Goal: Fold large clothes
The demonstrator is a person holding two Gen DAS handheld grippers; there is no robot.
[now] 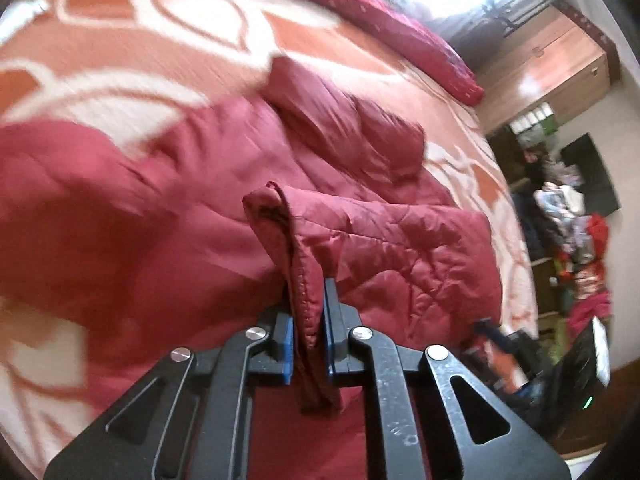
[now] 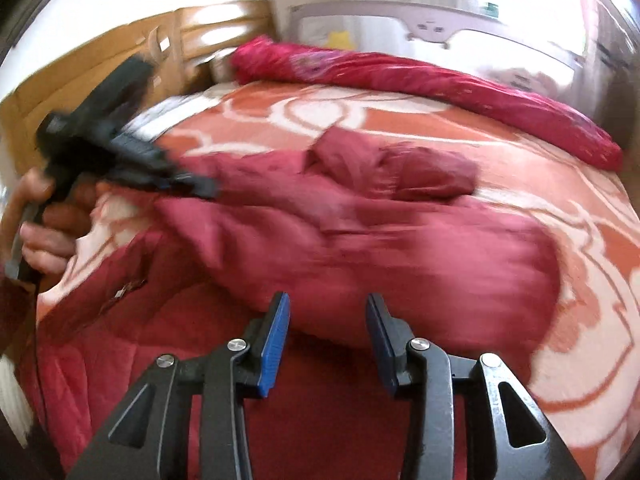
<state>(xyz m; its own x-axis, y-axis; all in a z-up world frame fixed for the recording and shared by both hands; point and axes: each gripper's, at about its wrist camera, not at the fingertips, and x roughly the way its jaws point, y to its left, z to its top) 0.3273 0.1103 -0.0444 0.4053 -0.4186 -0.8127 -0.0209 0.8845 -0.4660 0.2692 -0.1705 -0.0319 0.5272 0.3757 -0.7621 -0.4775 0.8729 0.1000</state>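
Observation:
A dark red quilted jacket (image 1: 400, 248) lies spread and rumpled on the bed. My left gripper (image 1: 308, 296) is shut on a stitched hem of it, and the pinched fold rises between the blue pads. In the right wrist view the jacket (image 2: 360, 240) fills the middle, blurred. My right gripper (image 2: 328, 312) hovers over its near part, open, with nothing between the pads (image 2: 276, 336). At the left of that view a hand (image 2: 44, 232) holds the left gripper (image 2: 120, 152) at the jacket's far-left edge.
An orange and white patterned blanket (image 1: 160, 40) covers the bed. A rolled red quilt (image 2: 440, 76) lies along the far side by the headboard (image 2: 400, 20). A wooden cabinet (image 1: 552, 68) and a heap of clutter (image 1: 576, 240) stand beyond the bed's right edge.

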